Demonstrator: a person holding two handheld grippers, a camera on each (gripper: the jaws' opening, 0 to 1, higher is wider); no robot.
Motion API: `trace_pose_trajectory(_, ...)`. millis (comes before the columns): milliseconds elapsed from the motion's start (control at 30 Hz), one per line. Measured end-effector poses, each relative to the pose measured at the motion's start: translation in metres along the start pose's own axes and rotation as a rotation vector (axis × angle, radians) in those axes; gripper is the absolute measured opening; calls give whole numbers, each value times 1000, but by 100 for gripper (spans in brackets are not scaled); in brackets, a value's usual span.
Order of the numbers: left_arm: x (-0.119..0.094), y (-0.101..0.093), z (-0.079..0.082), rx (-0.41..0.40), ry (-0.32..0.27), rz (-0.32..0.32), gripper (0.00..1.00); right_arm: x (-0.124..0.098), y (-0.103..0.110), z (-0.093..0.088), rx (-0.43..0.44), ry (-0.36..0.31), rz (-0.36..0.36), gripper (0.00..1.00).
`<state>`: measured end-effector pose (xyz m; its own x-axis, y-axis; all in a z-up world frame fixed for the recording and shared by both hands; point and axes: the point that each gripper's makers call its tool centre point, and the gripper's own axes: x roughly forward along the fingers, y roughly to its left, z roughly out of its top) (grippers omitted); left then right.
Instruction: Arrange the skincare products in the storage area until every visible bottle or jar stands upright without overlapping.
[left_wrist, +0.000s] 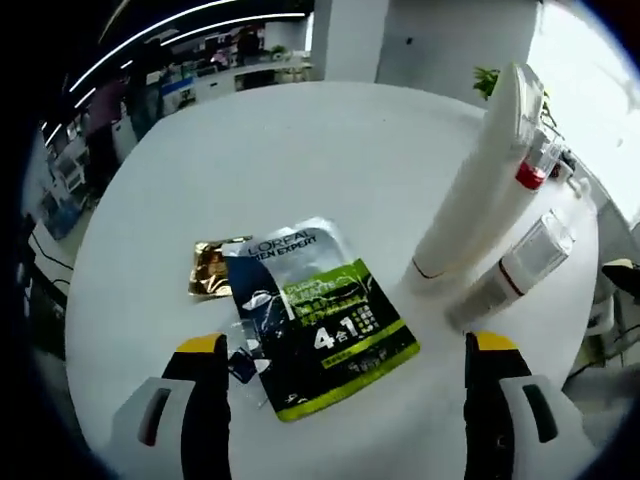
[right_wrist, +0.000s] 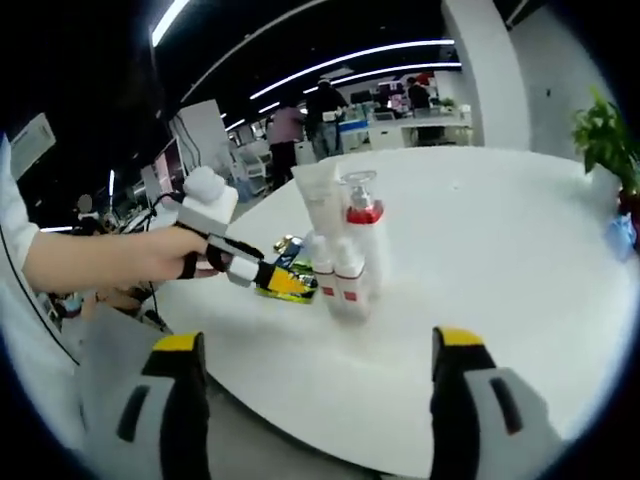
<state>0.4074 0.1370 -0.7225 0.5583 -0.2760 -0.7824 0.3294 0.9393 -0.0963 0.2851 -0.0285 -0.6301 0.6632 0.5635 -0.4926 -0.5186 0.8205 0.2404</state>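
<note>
On the round white table (left_wrist: 300, 160) a dark L'Oreal sachet (left_wrist: 320, 315) lies flat, partly over a gold sachet (left_wrist: 212, 268). My left gripper (left_wrist: 346, 345) is open just above the dark sachet's near end, with nothing between its fingers. To the right a tall white tube (left_wrist: 480, 190) stands on its cap beside a pump bottle with a red collar (left_wrist: 532, 172) and a small white bottle with a red band (left_wrist: 510, 268). In the right gripper view the same tube (right_wrist: 320, 200), pump bottle (right_wrist: 362, 215) and small bottles (right_wrist: 340, 280) stand clustered. My right gripper (right_wrist: 318, 340) is open, well short of them.
A hand (right_wrist: 120, 258) holds the left gripper (right_wrist: 262, 272) over the sachet (right_wrist: 285, 282) at the table's left. A potted plant (right_wrist: 605, 135) stands at the far right edge. Desks and people are in the background beyond the table.
</note>
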Motion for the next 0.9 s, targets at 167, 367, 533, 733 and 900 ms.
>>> trace_pose_trajectory(167,15,1,3,28,25,41,97,0,-7,1,17,-1,-4,94)
trace_pose_trajectory(367,28,9,4,13,58,84,97,2,-14,2,40,-7,-18,93)
trace_pose_trajectory(533,35,17,-1,-3,90,113,97,3,-17,1,55,-11,-26,93)
trace_pose_trajectory(733,39,17,1,-7,93,116,97,3,-19,1,67,-13,-35,93)
trace_pose_trajectory(900,41,20,3,-20,73,120,94,3,-21,0,73,-13,-42,92)
